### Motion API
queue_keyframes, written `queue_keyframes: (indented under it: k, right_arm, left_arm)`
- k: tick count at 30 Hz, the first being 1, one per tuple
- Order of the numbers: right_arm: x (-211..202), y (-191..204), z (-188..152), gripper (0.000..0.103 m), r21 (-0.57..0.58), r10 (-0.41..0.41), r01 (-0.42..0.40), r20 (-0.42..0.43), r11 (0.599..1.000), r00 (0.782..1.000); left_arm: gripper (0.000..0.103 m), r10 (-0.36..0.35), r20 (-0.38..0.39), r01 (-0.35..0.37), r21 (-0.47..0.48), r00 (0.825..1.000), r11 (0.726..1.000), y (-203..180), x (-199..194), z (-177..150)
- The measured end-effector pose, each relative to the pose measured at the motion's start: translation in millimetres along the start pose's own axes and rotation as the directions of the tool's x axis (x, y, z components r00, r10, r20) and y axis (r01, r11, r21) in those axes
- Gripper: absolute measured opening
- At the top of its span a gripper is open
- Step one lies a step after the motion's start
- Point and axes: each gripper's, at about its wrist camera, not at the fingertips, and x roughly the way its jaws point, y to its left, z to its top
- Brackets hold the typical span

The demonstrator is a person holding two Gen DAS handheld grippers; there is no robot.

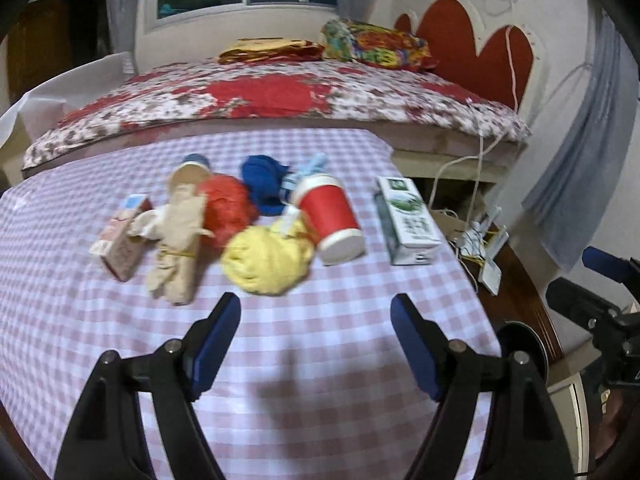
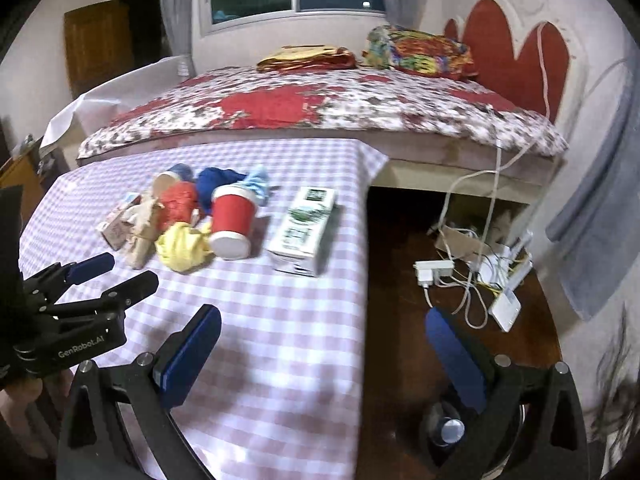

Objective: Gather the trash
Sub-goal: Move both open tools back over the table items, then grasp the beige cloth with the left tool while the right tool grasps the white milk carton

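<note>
Both the left tongs [image 1: 316,316] and right tongs [image 2: 323,334] gape empty over the checked-cloth bench [image 1: 280,360], trash heaped mid-bench; the toppled red paper cup [image 1: 330,216] could roll toward the right edge if nudged.

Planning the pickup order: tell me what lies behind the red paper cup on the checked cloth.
Behind the tipped red paper cup lie a crumpled dark blue bag and a light blue scrap, both partly covered by the cup. Whether anything smaller sits beneath them cannot be seen.
</note>
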Motion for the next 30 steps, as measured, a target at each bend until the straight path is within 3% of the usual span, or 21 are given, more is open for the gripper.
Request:
queue_keyframes:
  k: [15,30]
  right_arm:
    - [30.9,61.6,31.6,0.103,-0.072,0.061,-0.062,-0.016,0.995,0.998]
    - [102.5,29.4,48.5,0.099,-0.006,-0.017,0.017,-0.097,1.0,0.995]
  left_arm:
    - [0.078,0.109,0.011,-0.107,-0.116,0.994,0.988,88.1,-4.5,-9.3]
    - [0.078,0.099,-0.082,-0.112,-0.167,0.992,0.98,123.2,62.3,-2.2]
